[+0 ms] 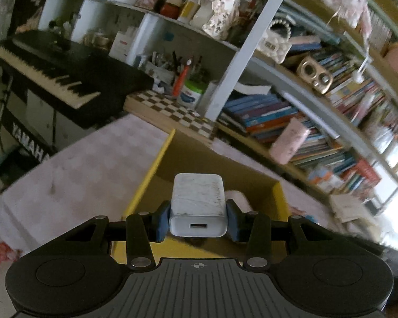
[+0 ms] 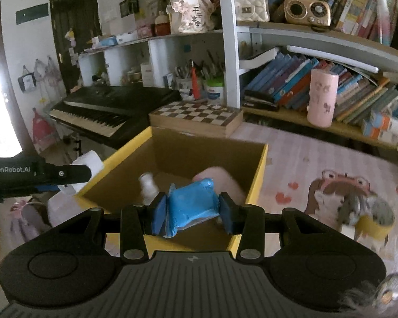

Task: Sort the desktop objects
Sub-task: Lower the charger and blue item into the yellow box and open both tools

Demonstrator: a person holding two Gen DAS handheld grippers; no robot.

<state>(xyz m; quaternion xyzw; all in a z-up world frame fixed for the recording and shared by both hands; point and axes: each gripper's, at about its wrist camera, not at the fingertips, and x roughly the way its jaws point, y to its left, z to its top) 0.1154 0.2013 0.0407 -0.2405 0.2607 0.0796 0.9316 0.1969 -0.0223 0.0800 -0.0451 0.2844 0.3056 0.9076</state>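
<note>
My left gripper (image 1: 198, 218) is shut on a white USB charger (image 1: 198, 204), held above the near edge of a yellow cardboard box (image 1: 151, 175). My right gripper (image 2: 193, 210) is shut on a blue plastic packet (image 2: 191, 205) over the same yellow box (image 2: 257, 182). Inside the box lie a small white bottle (image 2: 148, 184) and a pink object (image 2: 220, 179), both blurred. The left gripper's black body (image 2: 37, 175) with the white charger (image 2: 90, 163) shows at the left edge of the right wrist view, beside the box's left wall.
The box stands on a pale pink patterned tablecloth (image 2: 318, 164). Behind it are a chessboard box (image 2: 196, 116), a pink cylinder (image 2: 322, 98), a black keyboard (image 2: 111, 108), a pen holder (image 2: 188, 82) and shelves of books (image 2: 305, 79). A yellow tape roll (image 2: 371, 225) lies right.
</note>
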